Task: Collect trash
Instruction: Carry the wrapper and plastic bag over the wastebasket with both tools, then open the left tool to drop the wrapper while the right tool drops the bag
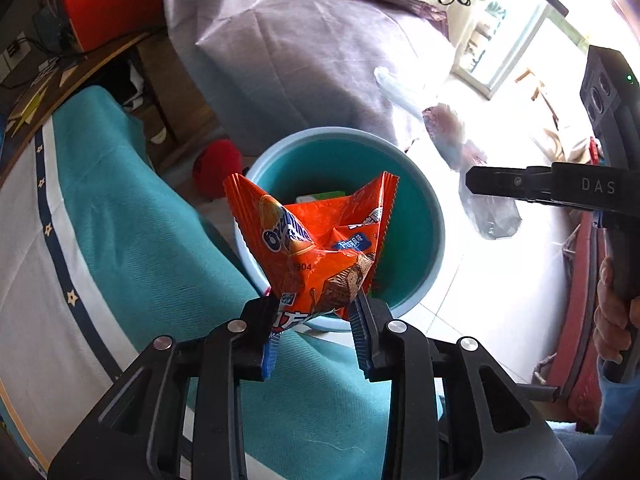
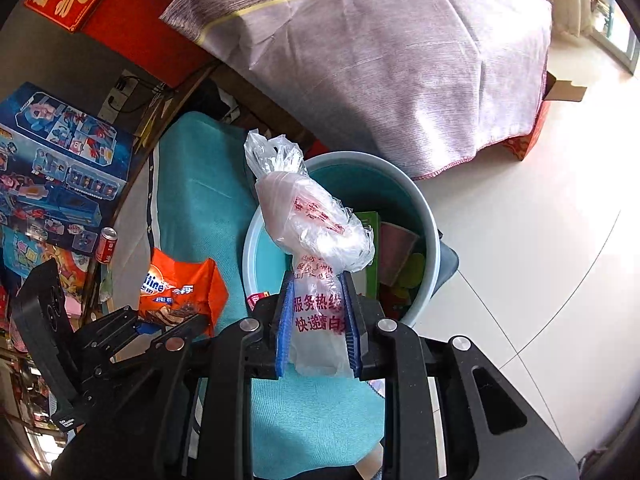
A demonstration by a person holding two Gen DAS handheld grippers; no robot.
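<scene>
Item: orange snack wrapper (image 1: 320, 248), crumpled, held at its lower end between the clenched jaws of the left gripper (image 1: 316, 320); it is carried above the near rim of the blue bin (image 1: 436, 216), not yet released

Item: clear plastic bag (image 2: 316, 240) with red print, pinched near its base between the closed jaws of the right gripper (image 2: 318, 320); it is poised over the bin's near-left rim, likewise unreleased

Item: bin contents. A green carton (image 2: 370, 248) and a pink piece (image 2: 396, 248) are seen already lying inside, so part of the collecting is judged done

Item: surroundings. The bin is stood on pale floor tile beside a teal cloth (image 1: 140, 240). A red drink can (image 2: 107, 245) is seen upright near a toy box (image 2: 60, 168); whether it counts as trash cannot be told

Status: two pieces are in hand and remain to be dropped; a later pass for the can may be needed
</scene>
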